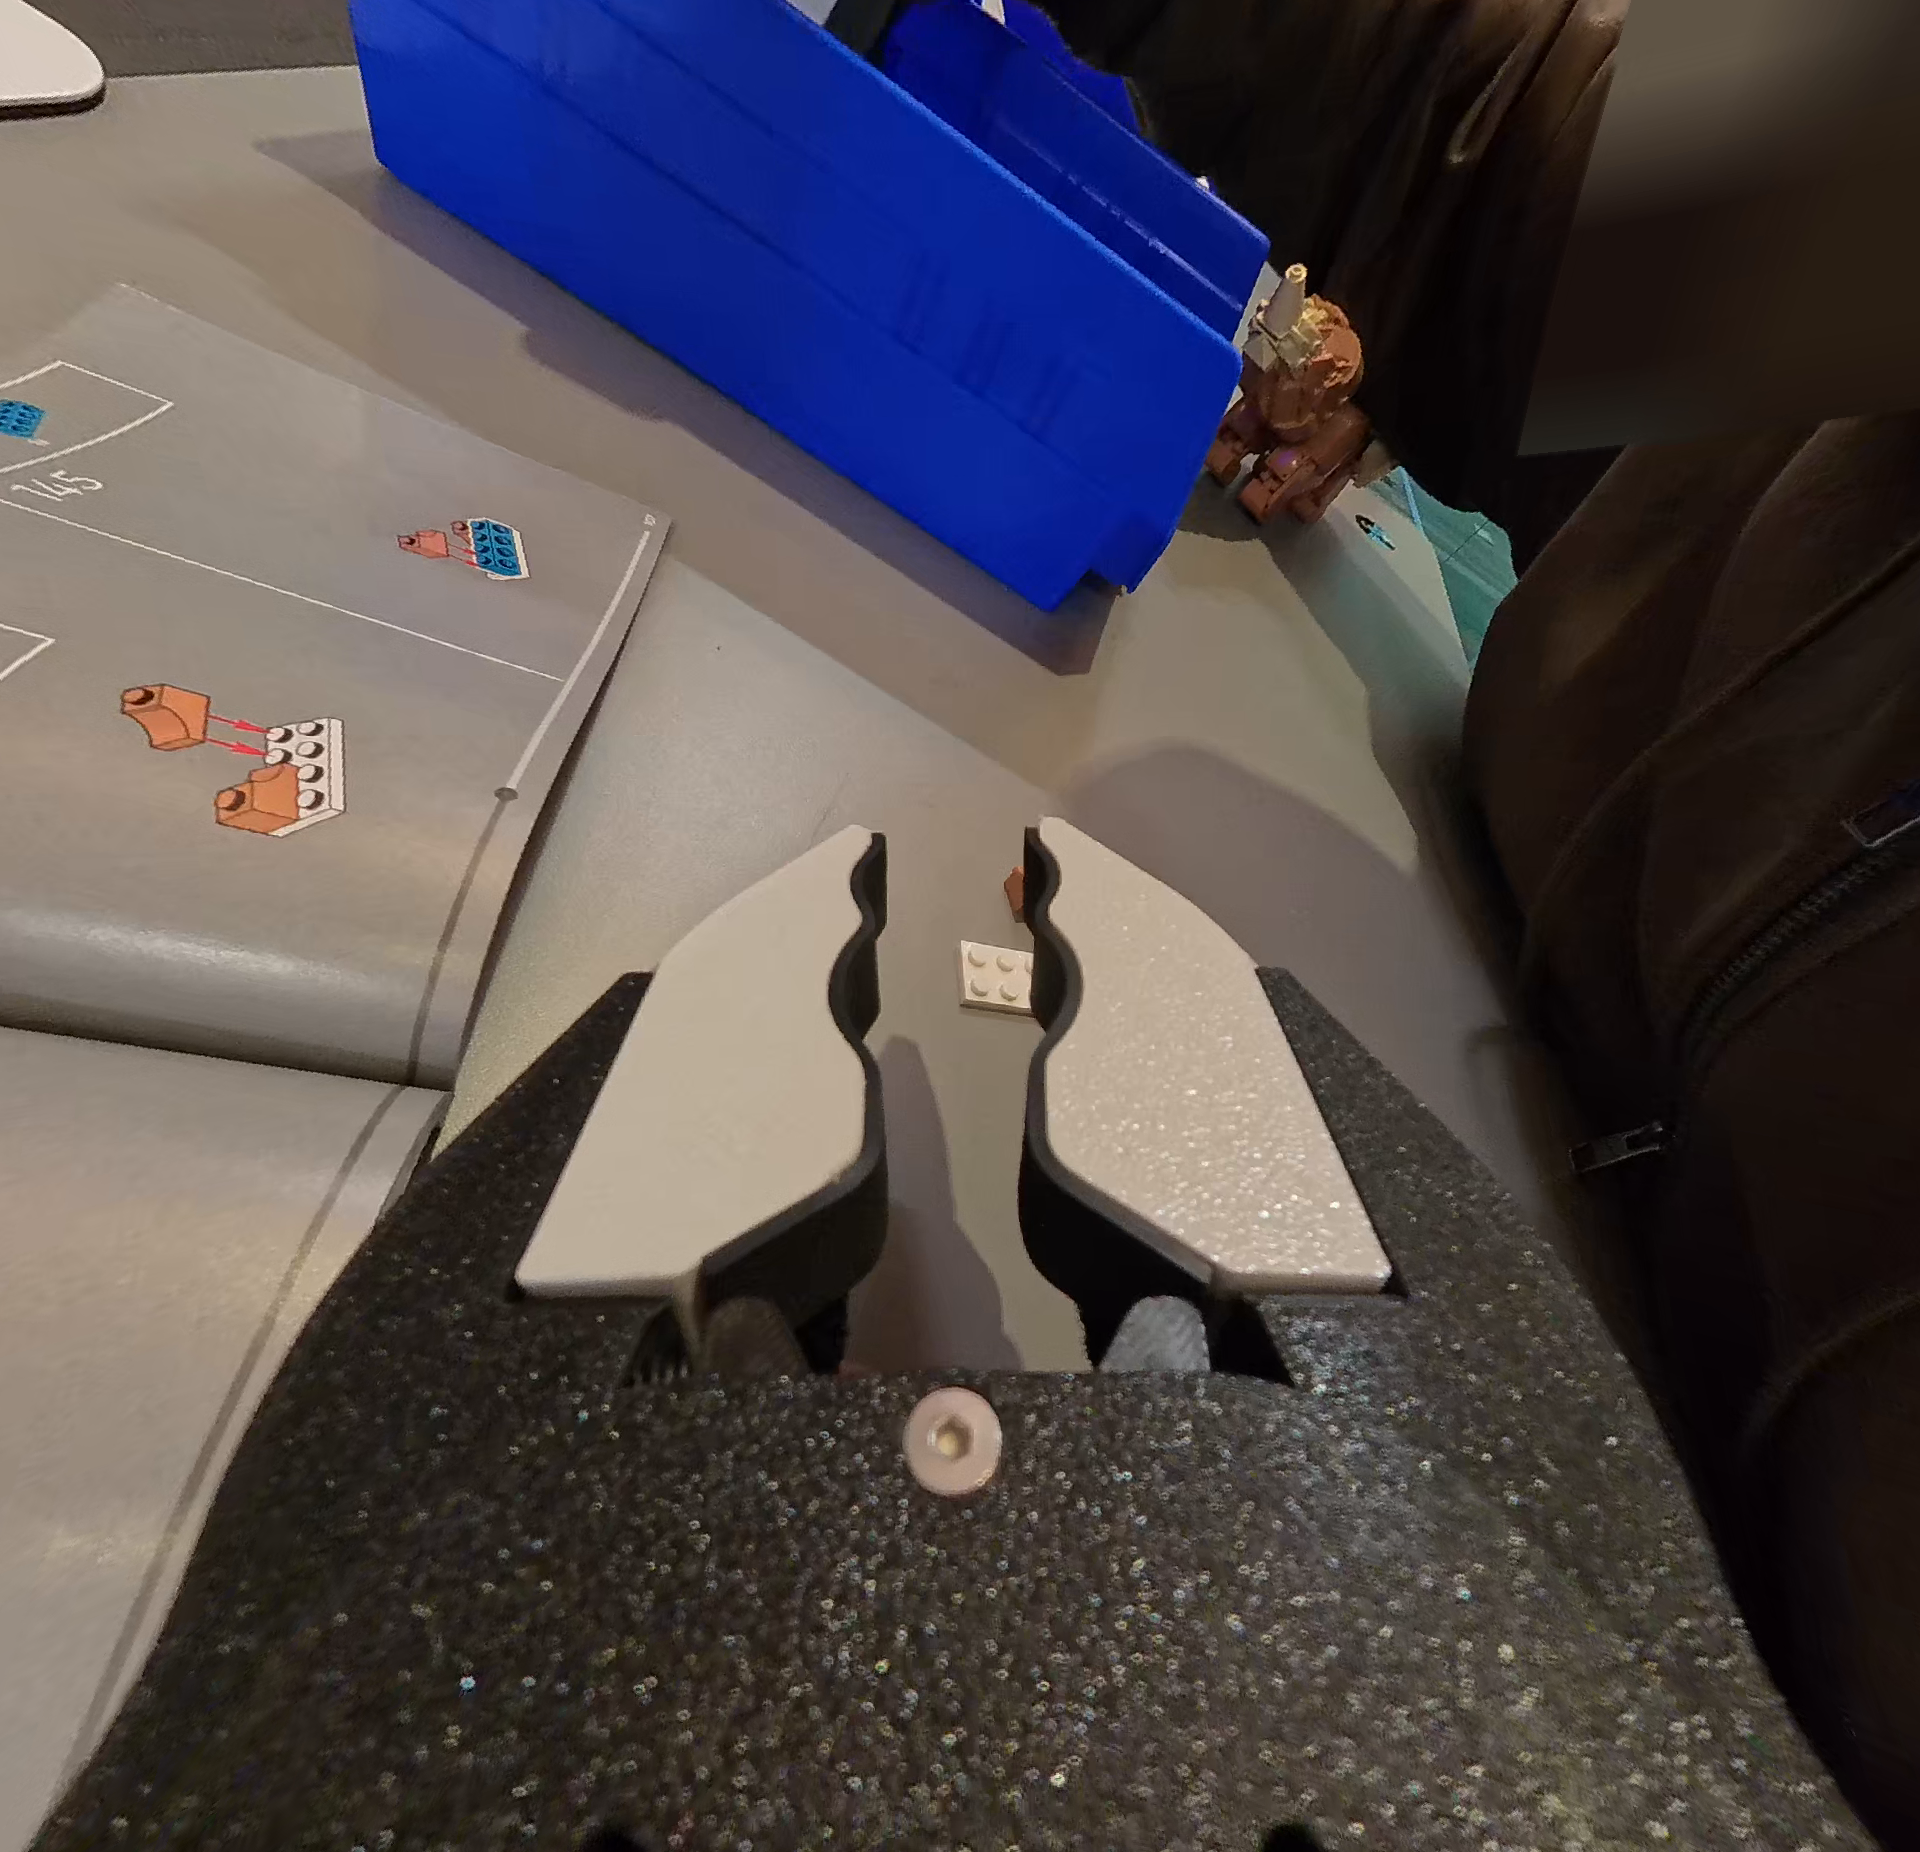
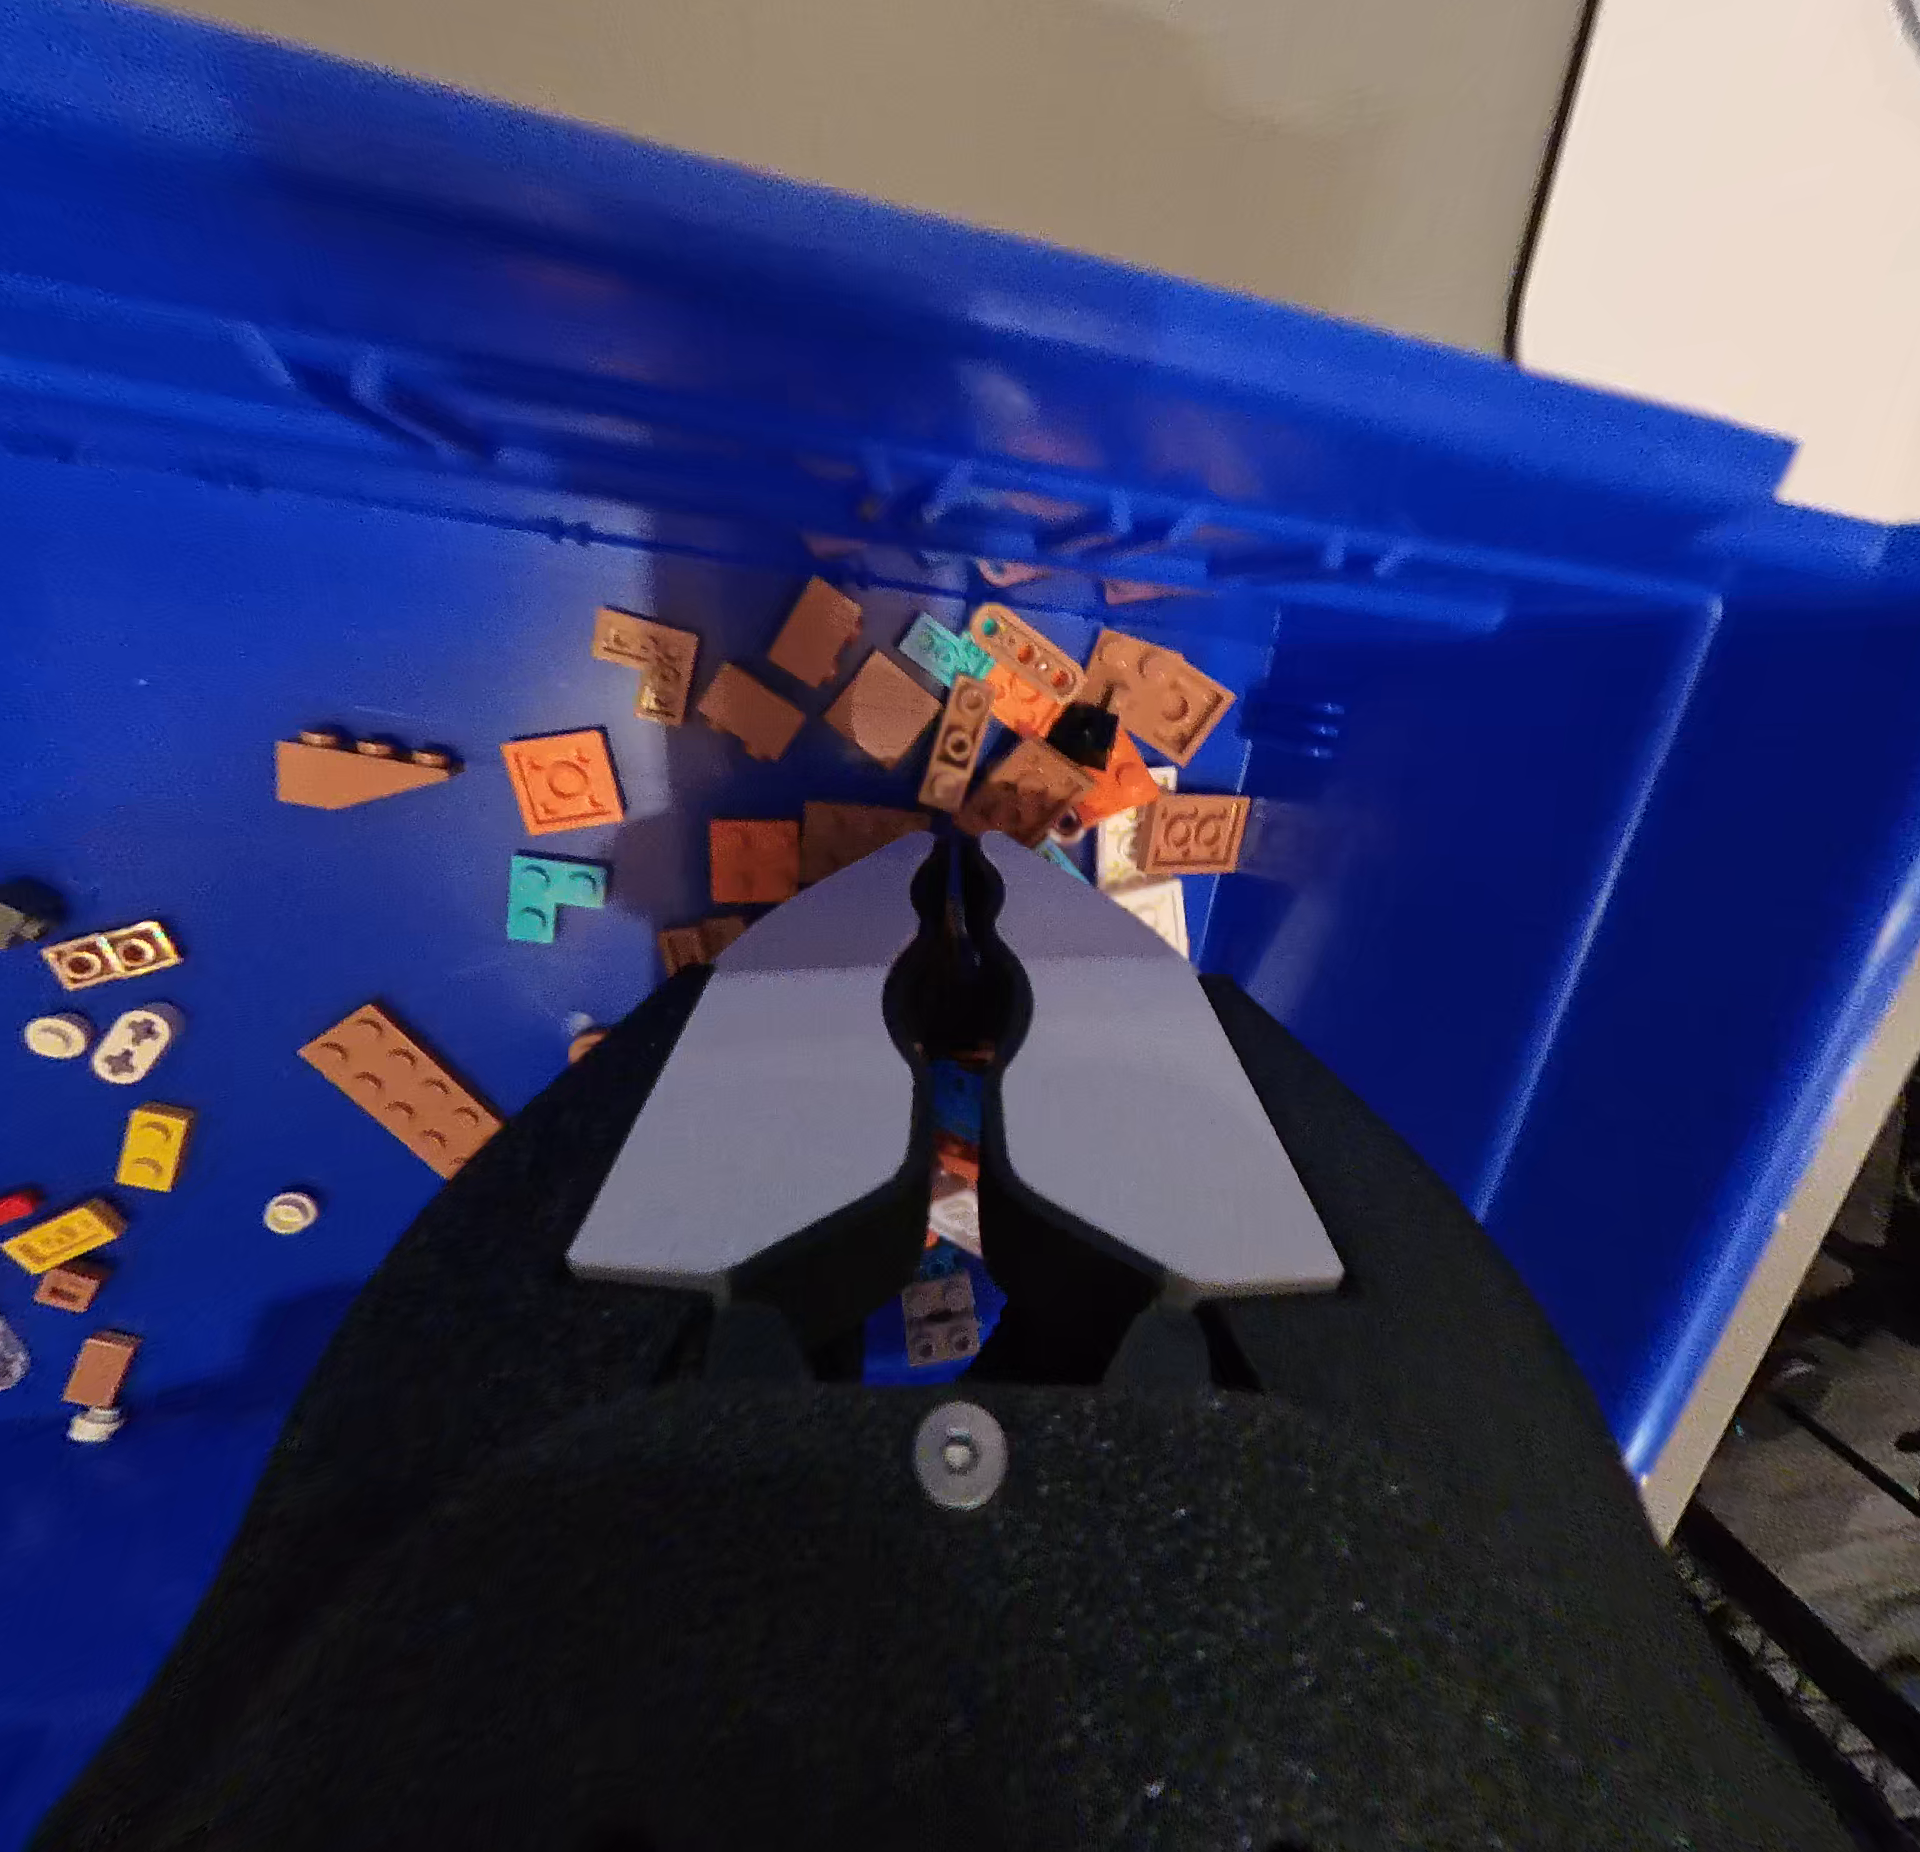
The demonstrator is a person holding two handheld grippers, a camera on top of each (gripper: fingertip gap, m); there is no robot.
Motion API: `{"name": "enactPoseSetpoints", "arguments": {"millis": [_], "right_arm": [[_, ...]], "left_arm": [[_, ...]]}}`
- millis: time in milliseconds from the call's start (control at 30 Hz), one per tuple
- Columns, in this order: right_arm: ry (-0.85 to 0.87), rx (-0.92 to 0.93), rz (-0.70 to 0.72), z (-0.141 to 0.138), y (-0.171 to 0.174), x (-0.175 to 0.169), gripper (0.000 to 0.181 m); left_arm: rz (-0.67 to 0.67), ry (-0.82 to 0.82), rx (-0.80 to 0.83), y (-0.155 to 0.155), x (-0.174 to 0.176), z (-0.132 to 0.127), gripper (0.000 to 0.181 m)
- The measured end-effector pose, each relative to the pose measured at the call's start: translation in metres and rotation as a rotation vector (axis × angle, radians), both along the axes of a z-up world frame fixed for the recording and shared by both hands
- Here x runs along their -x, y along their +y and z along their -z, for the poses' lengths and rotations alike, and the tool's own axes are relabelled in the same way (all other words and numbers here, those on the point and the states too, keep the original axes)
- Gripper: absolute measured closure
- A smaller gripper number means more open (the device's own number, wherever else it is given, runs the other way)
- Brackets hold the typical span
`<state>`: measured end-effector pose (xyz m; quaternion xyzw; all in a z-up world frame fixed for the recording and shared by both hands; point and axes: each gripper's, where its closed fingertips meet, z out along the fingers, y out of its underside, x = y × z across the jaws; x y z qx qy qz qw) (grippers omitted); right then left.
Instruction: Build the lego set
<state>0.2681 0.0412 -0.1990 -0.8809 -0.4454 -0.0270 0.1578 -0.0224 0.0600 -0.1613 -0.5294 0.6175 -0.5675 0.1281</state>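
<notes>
In the left wrist view my left gripper is open just above the grey table and holds nothing. A small white plate lies on the table between the fingers, close to the right one. A small brown piece sits beside the right fingertip. In the right wrist view my right gripper is inside the blue bin with its fingertips shut. A tilted brown piece on a pile of brown and orange pieces lies right at the tips. The blur hides whether it is pinched.
An open instruction booklet lies left of the left gripper. The blue bin stands behind it, with a brown built model at its end. A person's dark jacket is at the right. The bin also holds a teal corner plate and a brown plate.
</notes>
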Motion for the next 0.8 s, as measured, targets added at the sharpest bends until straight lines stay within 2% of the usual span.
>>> {"name": "enactPoseSetpoints", "arguments": {"millis": [367,633,800], "right_arm": [[-0.049,-0.040,0.109,-0.025,-0.007,-0.028,0.174],[0.065,-0.026,0.176,-0.043,-0.032,-0.025,0.174],[0.223,-0.039,0.186,-0.059,-0.048,-0.015,0.176]], "left_arm": [[-0.001,0.002,0.000,0.000,0.000,0.000,0.156],[0.001,0.003,-0.002,0.000,0.000,0.000,0.156],[0.000,0.006,-0.003,0.000,0.000,0.001,0.156]]}}
